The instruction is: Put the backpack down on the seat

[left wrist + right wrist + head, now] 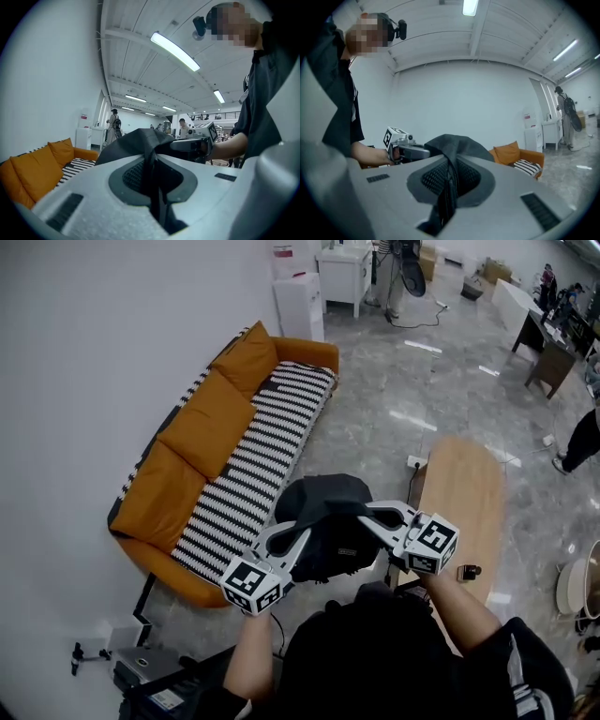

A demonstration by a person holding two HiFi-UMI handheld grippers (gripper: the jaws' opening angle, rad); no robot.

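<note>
One backpack gripped, sofa edge near

No legible text, label or number anywhere

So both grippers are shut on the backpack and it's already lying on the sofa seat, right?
Not quite. The left gripper and the right gripper are both shut on the backpack, but it isn't lying on the sofa seat. It hangs in the air between the two grippers, in front of the person. The head view shows this.
</note>
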